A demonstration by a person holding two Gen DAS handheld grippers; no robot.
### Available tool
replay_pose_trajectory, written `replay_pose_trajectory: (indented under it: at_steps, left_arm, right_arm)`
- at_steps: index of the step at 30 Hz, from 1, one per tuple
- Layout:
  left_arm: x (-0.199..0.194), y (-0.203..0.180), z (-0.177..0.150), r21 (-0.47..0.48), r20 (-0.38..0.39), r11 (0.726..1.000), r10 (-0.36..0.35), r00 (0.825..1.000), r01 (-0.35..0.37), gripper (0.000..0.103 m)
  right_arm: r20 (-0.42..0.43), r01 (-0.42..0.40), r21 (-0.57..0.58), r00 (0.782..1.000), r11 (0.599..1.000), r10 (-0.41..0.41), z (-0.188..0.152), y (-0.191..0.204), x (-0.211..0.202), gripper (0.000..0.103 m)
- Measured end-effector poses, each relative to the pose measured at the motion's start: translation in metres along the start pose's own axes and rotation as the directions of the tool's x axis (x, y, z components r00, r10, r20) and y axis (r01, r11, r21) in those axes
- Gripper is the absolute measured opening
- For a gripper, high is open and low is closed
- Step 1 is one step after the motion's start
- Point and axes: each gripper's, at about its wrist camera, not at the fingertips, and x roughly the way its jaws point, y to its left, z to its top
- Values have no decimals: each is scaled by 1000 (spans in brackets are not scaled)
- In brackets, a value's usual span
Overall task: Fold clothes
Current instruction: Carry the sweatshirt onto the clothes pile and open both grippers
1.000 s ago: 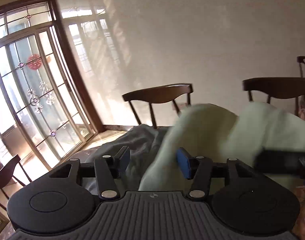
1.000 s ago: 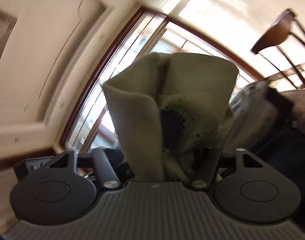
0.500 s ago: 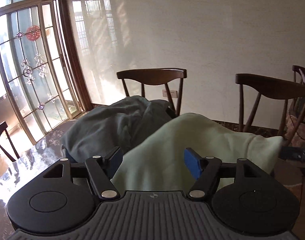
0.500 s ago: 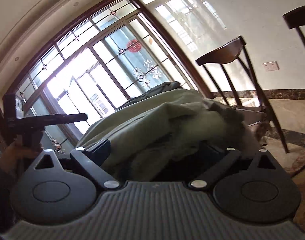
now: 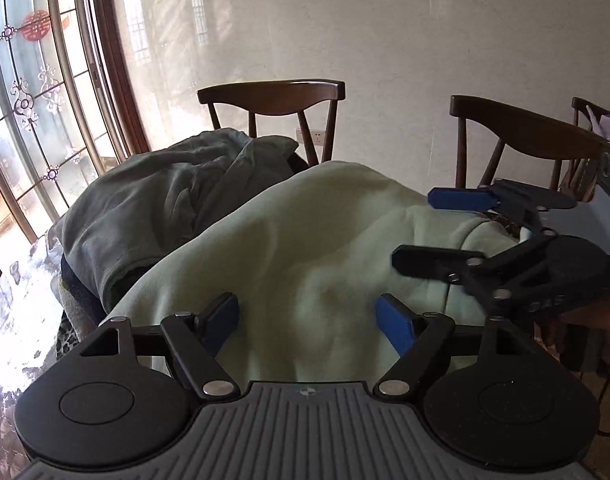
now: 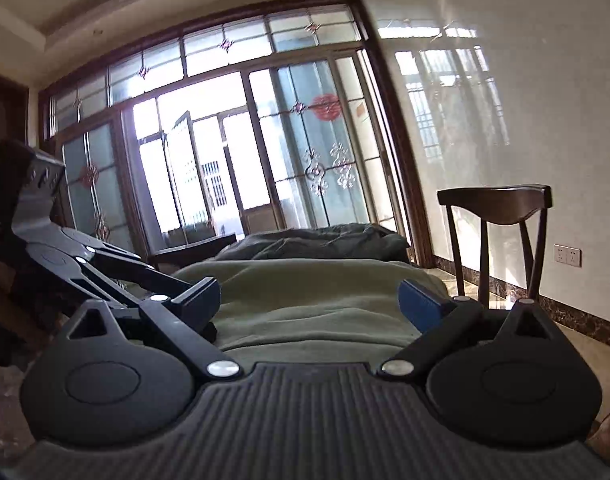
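Observation:
A pale green fleece garment [image 5: 305, 248] lies spread on the table, also seen in the right wrist view [image 6: 313, 300]. My left gripper [image 5: 309, 320] is open just over its near edge, empty. My right gripper [image 6: 309, 300] is open and empty over the garment's right end; it also shows in the left wrist view [image 5: 433, 228] with its fingers spread wide above the cloth. My left gripper shows at the left of the right wrist view [image 6: 137, 272].
A crumpled grey garment [image 5: 165, 200] lies behind the green one at the table's far left. Dark wooden chairs [image 5: 273, 100] [image 5: 517, 132] stand behind the table. The glossy marble tabletop [image 5: 13, 320] shows at the left. A glass door wall [image 6: 233, 152] is beyond.
The right gripper held the green garment up a second ago, lowered it onto the table and let go. Both grippers now sit open over the laid-out garment.

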Motion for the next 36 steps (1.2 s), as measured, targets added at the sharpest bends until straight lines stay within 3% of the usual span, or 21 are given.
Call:
replay_pose_trajectory:
  at_steps: [2, 5, 9, 12, 20, 25, 27, 31, 36]
  left_arm:
    - [15, 10, -2, -23, -5, 1000, 9, 1000, -9, 81]
    - [29, 20, -8, -76, 36, 997, 14, 999, -11, 81]
    - [36, 10, -9, -49, 54, 997, 70, 996, -67, 82]
    - [35, 9, -8, -63, 56, 996, 73, 996, -70, 83]
    - [22, -10, -9, -78, 71, 988, 142, 987, -136, 84]
    - [1, -10, -11, -157, 85, 964, 230, 969, -215, 102]
    - [-3, -8, -12, -177, 75, 946, 287, 955, -271, 103]
    - [-1, -1, -12, -229, 32, 930, 301, 953, -287, 103]
    - [14, -13, -8, -213, -21, 920, 332, 943, -329, 103]
  right_arm:
    - [-102, -3, -4, 995, 1000, 3, -6, -11, 38, 96]
    - [-193, -38, 84, 980, 996, 53, -23, -36, 86, 98]
    - [-213, -31, 94, 976, 995, 51, -24, -41, 103, 100]
    - [-237, -28, 78, 971, 997, 45, -22, -38, 110, 102]
    - [-212, -29, 120, 976, 992, 54, -29, -45, 114, 102]
    - [-239, -11, 127, 970, 992, 42, -25, -46, 114, 102]
    - [-248, -6, 131, 968, 991, 38, -24, -47, 115, 102]
    - [-262, 5, 132, 965, 991, 30, -21, -48, 118, 102]
    - [-266, 14, 131, 964, 991, 22, -20, -49, 118, 102]
